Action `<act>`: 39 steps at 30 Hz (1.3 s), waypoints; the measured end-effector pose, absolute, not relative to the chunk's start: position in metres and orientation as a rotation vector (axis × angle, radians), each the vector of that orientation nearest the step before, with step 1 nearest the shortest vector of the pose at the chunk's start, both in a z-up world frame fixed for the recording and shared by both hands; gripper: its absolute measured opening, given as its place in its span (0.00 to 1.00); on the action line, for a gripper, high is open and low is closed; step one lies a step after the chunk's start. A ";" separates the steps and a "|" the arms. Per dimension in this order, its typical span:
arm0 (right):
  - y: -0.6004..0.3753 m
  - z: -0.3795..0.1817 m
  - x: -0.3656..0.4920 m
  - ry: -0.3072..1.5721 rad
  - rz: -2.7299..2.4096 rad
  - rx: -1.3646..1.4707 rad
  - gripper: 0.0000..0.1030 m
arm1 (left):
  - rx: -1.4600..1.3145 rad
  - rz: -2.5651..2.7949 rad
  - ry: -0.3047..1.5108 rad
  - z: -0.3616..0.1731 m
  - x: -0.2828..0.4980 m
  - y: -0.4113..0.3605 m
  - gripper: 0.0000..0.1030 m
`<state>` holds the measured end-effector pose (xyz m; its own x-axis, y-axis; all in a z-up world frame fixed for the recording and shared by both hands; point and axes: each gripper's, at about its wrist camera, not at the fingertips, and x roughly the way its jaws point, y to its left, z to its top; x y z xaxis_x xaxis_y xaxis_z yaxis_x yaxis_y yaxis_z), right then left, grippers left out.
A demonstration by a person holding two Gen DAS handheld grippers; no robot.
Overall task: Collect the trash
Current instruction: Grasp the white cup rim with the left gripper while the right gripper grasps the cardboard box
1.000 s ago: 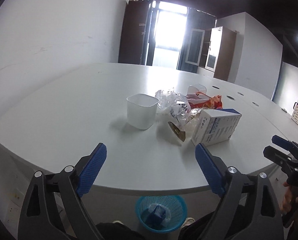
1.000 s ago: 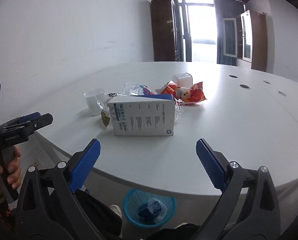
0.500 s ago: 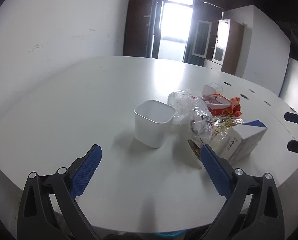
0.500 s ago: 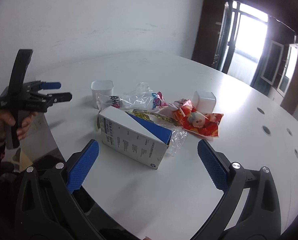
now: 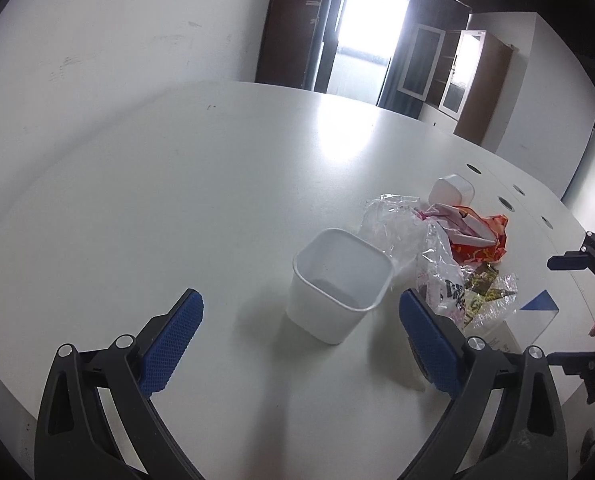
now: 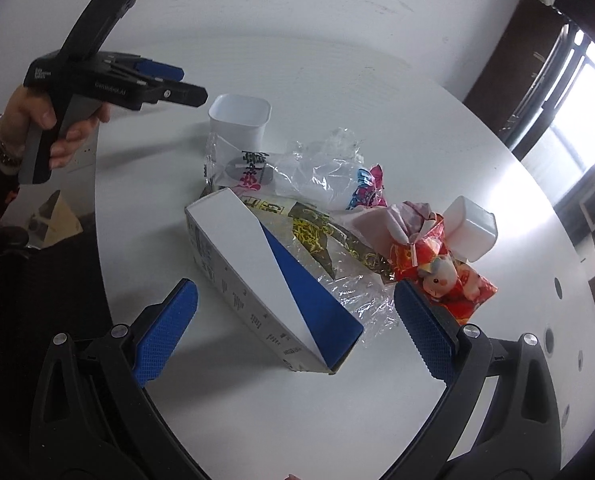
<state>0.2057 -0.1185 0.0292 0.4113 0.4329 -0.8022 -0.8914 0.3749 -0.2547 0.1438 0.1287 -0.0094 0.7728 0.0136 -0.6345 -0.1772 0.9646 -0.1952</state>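
Both grippers [image 5: 300, 326] [image 6: 295, 314] lower, nearer trash

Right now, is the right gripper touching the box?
Apart. The right wrist view shows the right gripper open, its pads either side of the box with white table visible between.

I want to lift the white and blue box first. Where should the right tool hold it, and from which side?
Grip the white and blue box across its narrow width, near mid-length, coming from above. It lies flat on the table, long and slim, and the open right tool already straddles it.
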 end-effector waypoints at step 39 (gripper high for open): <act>-0.137 0.011 0.156 0.772 0.906 -0.621 0.28 | -0.345 0.036 0.715 -0.016 0.117 0.135 0.13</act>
